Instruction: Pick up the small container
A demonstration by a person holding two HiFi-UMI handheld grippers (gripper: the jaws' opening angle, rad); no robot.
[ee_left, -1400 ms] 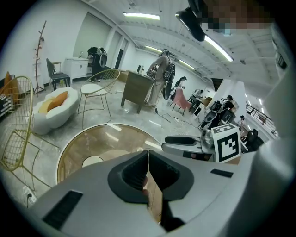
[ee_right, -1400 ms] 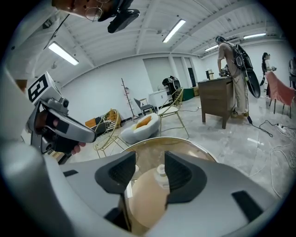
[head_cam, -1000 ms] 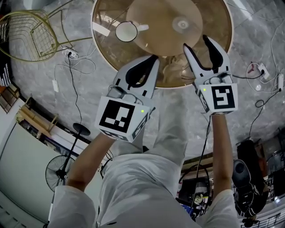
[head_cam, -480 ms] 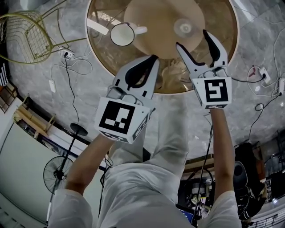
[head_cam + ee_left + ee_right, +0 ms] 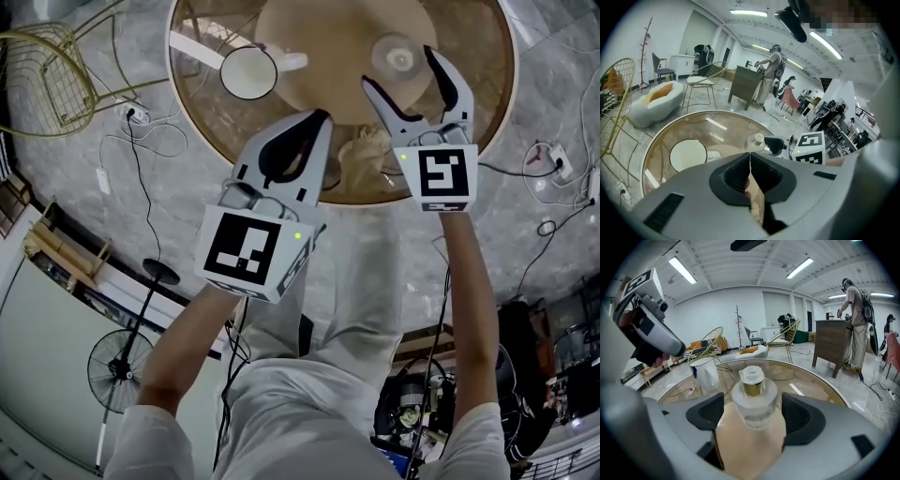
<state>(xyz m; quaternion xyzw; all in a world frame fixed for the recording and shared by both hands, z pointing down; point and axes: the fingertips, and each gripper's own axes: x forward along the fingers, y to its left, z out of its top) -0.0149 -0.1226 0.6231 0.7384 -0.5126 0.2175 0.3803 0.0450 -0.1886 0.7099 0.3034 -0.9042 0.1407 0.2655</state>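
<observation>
The small container, a clear glass bottle with a gold collar and a white cap, stands upright on the tan centre of the round glass table. My right gripper has it between its jaws, which have just been opening; a gap shows on each side and the pads do not touch it. The head view shows the container between the right gripper's spread fingers. My left gripper hovers over the table's near edge, shut and empty. From the left gripper view the container stands ahead.
A white mug stands on the glass to the left of the container, also the mug. A gold wire chair is beside the table. Cables and power strips lie on the floor. A person stands at a wooden cabinet farther off.
Both grippers have come down toward the table. The right jaws have spread wider and now stand on either side of the container. The left gripper stays shut.
</observation>
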